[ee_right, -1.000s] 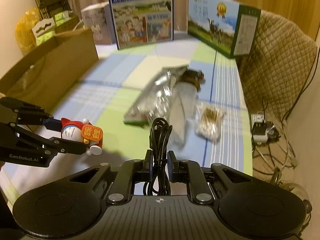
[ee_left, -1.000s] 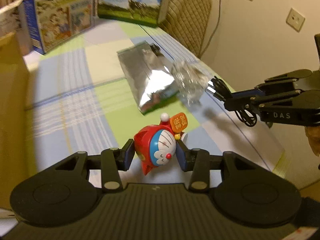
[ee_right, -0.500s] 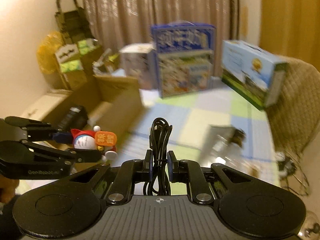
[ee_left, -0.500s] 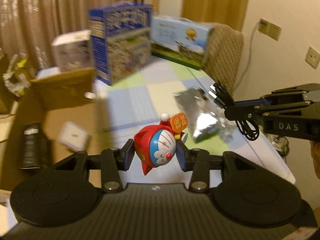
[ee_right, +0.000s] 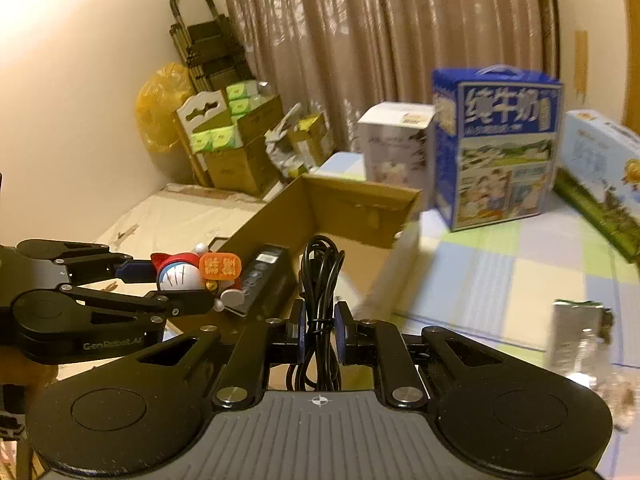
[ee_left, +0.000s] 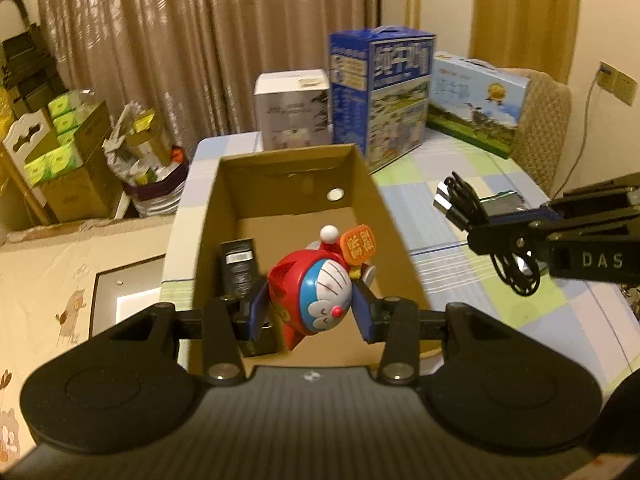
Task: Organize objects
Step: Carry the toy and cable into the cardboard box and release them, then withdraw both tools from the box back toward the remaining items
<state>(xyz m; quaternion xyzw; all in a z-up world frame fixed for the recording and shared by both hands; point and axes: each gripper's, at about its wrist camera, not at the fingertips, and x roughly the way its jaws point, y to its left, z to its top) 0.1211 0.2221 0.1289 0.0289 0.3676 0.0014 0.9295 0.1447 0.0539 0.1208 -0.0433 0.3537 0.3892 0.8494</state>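
While a checked tablecloth (ee_left: 460, 168) fronts brown curtains (ee_left: 200, 40), the cardboard box (ee_left: 376, 200) holds a black device (ee_left: 239, 268); left gripper (ee_left: 310, 310) clamps a toy (ee_left: 316, 296), right gripper (ee_right: 319, 330) a cable (ee_right: 320, 276).

Glossy red-and-blue plastic cat figurine (ee_left: 316, 294); matt brown corrugated cardboard box (ee_left: 372, 200); smooth black rubbery coiled cable (ee_right: 320, 280); crinkled shiny silver foil pouch (ee_right: 576, 336); woven checked cloth on bench (ee_left: 500, 276).

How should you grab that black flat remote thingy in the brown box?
Probably from straight above, pinching the black flat rectangular gadget across its two long narrow edges near the middle. It lies lengthwise close along the left wall of the brown cardboard box, so the tall walls block any sideways approach, and its short width suits the fingers.
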